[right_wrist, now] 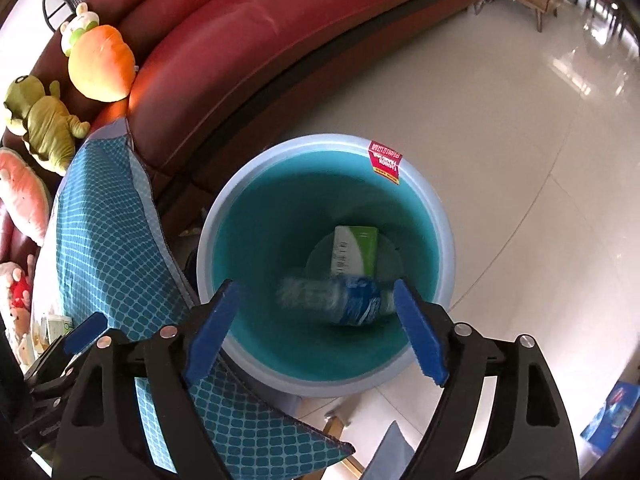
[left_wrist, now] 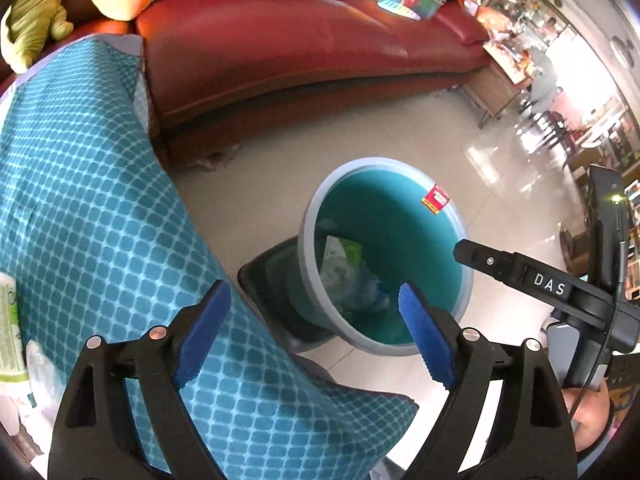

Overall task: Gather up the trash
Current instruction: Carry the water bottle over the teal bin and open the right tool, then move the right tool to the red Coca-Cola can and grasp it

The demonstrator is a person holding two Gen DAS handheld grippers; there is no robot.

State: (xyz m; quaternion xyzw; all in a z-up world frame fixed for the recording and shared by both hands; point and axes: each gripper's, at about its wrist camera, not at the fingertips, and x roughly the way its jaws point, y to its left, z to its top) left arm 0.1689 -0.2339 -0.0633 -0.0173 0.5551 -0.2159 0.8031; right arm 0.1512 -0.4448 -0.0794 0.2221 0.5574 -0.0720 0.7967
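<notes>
A teal trash bin (right_wrist: 424,196) with a grey rim stands on the floor below both grippers; it also shows in the left wrist view (left_wrist: 404,216). Inside lie a green and white carton (right_wrist: 356,250) and a clear plastic bottle (right_wrist: 340,300) with a blue label, blurred. The carton (left_wrist: 340,252) and crumpled plastic show in the left wrist view too. My right gripper (right_wrist: 316,328) is open and empty above the bin mouth. My left gripper (left_wrist: 314,332) is open and empty, between the table edge and the bin. The right gripper's finger (left_wrist: 520,270) reaches in from the right.
A table with a teal checked cloth (left_wrist: 92,216) is at the left, with a green and white pack (left_wrist: 8,340) on it. A red sofa (right_wrist: 248,40) with plush toys (right_wrist: 100,64) curves behind. Tiled floor (right_wrist: 520,160) lies to the right.
</notes>
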